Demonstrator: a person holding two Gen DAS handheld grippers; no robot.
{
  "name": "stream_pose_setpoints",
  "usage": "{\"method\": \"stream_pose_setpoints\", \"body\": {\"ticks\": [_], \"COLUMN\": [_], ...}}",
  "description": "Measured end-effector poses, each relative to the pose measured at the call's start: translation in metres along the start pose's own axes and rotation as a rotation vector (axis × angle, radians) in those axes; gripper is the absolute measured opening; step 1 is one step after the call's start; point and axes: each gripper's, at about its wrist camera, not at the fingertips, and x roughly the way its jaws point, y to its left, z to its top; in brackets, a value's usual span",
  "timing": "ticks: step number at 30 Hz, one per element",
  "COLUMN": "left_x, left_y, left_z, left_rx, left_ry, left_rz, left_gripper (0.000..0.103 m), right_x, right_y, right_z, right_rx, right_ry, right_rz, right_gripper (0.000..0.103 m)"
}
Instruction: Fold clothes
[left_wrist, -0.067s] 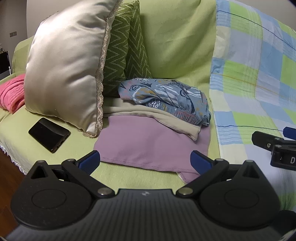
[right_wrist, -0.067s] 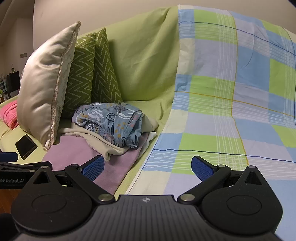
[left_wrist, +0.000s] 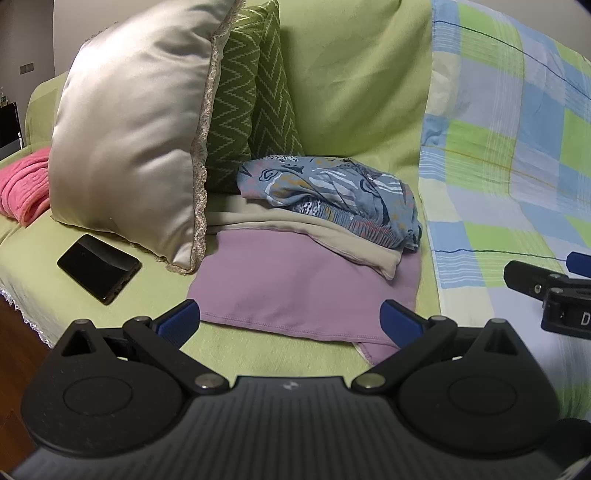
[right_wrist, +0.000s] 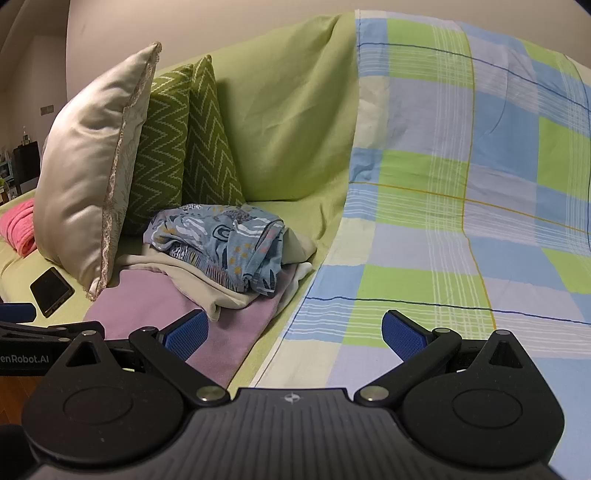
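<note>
While heaped at the middle of the green-covered sofa (left_wrist: 229, 350), patterned blue garment (left_wrist: 332, 192) crumpled on top of a beige cloth (left_wrist: 354, 245), both resting on a flat lilac cloth (left_wrist: 295, 284) whose near hem runs roughly 9 to 3 o'clock across the left wrist view. Pile dead ahead at 12 o'clock of the left tool (left_wrist: 290, 321), lilac hem just beyond its blue pads; from the right tool (right_wrist: 293, 332), same pile (right_wrist: 221, 251) off at 10 to 11 o'clock, checked sheet (right_wrist: 461, 221) straight in front instead. Left tool judged the nearer and better aligned for a first pick. Both tools released, jaws spread wide, nothing between them. Further out at 9 to 10 o'clock: cream cushion (left_wrist: 129, 147), zigzag green cushions (left_wrist: 251, 110), dark phone (left_wrist: 98, 266), pink towel (left_wrist: 24, 184).
</note>
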Motion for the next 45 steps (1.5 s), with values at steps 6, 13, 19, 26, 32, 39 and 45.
{"method": "stream_pose_setpoints", "body": {"ticks": [6,13,19,26,32,39,45], "left_x": [0.0,0.002,0.001,0.0,0.001,0.001,0.001], "left_y": [-0.001,-0.006,-0.006,-0.004,-0.004,-0.004,-0.006], "left_z": [-0.002,-0.002,-0.003,-0.003,-0.002,-0.003,-0.003], "left_rx": [0.002,0.021,0.018,0.009,0.013,0.016,0.031], "left_ry": [-0.004,-0.01,-0.02,-0.02,-0.015,-0.013,-0.013], "left_rz": [-0.01,-0.006,-0.014,-0.024,-0.028,-0.03,-0.027], "left_gripper": [0.102,0.102,0.102,0.102,0.102,0.102,0.102], "right_x": [0.002,-0.002,0.001,0.004,0.007,0.007,0.008], "right_y": [0.002,-0.003,0.002,0.002,0.003,0.004,0.004], "right_z": [-0.002,0.003,0.001,0.001,0.002,0.001,0.001], "right_rx": [0.006,0.015,-0.001,0.002,-0.005,-0.005,-0.006], "right_ry": [-0.004,0.004,0.016,0.035,0.049,0.054,0.058], "right_rz": [0.003,0.007,-0.001,-0.001,-0.003,-0.005,-0.012], "right_gripper": [0.103,0.103,0.103,0.103,0.103,0.103,0.103]}}
